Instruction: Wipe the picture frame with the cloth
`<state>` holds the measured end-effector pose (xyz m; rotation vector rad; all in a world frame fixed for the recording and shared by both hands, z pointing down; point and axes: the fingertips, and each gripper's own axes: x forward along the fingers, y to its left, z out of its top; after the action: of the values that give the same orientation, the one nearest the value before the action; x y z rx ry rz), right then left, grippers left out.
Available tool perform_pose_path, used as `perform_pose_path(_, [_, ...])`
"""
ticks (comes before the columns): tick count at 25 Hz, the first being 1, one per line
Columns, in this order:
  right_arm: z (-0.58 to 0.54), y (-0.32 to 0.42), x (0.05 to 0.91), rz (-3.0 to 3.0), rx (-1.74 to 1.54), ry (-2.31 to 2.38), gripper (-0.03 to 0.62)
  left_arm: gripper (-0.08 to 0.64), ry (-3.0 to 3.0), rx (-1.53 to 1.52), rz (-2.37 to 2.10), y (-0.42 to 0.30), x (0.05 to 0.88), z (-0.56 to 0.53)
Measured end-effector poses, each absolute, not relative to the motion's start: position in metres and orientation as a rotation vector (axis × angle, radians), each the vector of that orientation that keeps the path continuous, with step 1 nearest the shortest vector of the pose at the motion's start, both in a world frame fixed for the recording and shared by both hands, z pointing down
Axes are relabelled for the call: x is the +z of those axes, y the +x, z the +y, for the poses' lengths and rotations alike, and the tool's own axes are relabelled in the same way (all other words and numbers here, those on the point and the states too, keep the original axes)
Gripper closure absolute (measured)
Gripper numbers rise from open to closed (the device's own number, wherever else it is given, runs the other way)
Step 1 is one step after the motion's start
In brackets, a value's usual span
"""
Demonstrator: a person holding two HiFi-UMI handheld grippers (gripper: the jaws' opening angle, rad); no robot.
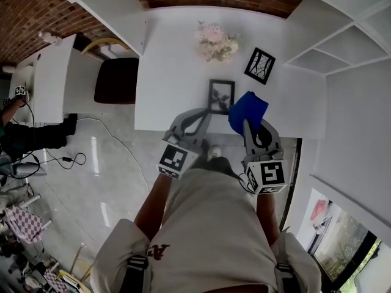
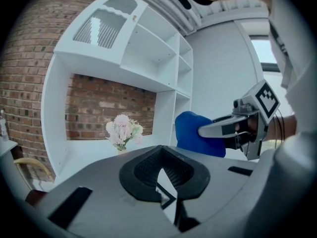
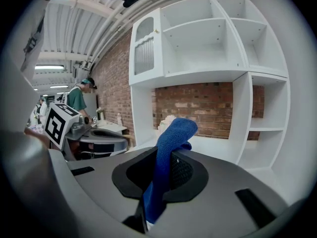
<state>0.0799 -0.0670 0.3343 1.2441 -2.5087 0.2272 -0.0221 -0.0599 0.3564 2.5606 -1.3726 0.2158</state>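
Observation:
A small black picture frame (image 1: pixel 220 95) with a leaf print stands near the front edge of the white table (image 1: pixel 171 72). My left gripper (image 1: pixel 208 113) is shut on its lower left edge. In the left gripper view a corner of the frame (image 2: pixel 167 191) shows between the closed jaws of that gripper (image 2: pixel 166 180). My right gripper (image 1: pixel 247 124) is shut on a blue cloth (image 1: pixel 247 110), which hangs bunched just right of the frame. The cloth (image 3: pixel 166 162) rises from that gripper's (image 3: pixel 158 182) jaws. From the left gripper view the cloth (image 2: pixel 193 133) sits close by on the right.
A vase of pale flowers (image 1: pixel 215 40) and a second black frame (image 1: pixel 259 65) stand further back on the table. A dark chair (image 1: pixel 116 80) is at the table's left. White shelves (image 1: pixel 342 47) rise on the right. A person (image 1: pixel 15 124) sits at far left.

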Motion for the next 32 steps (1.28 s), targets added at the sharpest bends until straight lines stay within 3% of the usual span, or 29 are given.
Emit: perform_pose_path(32, [-0.081,0.060,0.448,-2.224,0.368,1.292,0.558,0.558,2.540,0.447,-0.969,-0.026,0.493,-0.079])
